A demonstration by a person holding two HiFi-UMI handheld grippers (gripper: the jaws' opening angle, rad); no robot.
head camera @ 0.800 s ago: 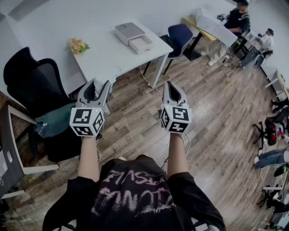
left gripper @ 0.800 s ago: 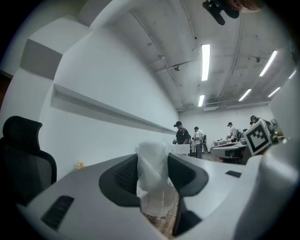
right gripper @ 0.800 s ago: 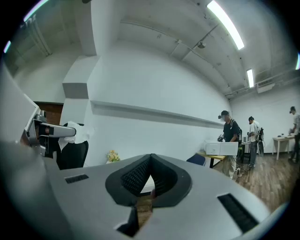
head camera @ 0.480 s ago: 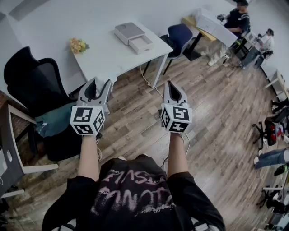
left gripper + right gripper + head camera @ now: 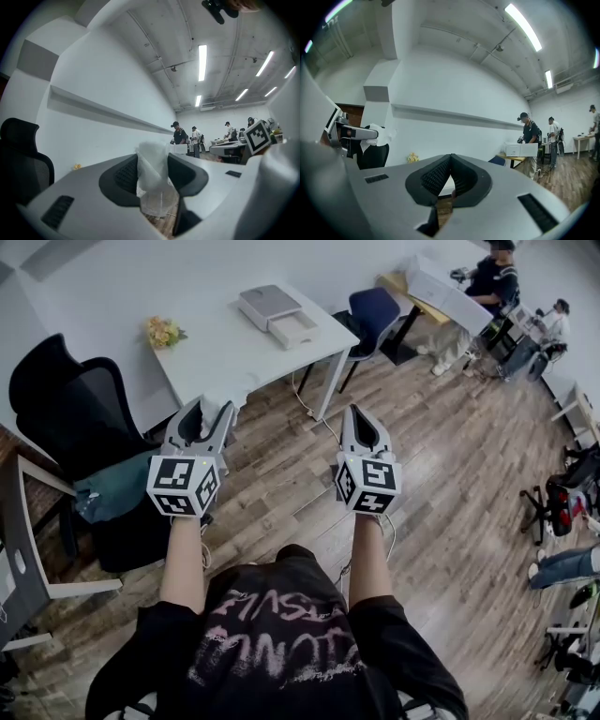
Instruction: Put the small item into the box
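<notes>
Left gripper clamped on item, a white crinkly pouch held mid-air. I judge it light, soft and slippery, best pinched mid-body. Right gripper clenched, empty. Box near tabletop far corner, well apart.

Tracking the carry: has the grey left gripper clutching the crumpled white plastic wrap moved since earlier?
Yes, slightly: the grey left gripper has edged forward, nearer the white table.

head: overhead, steeply down | gripper views: low, level, toward wall | shared: yellow flowers, distant people
</notes>
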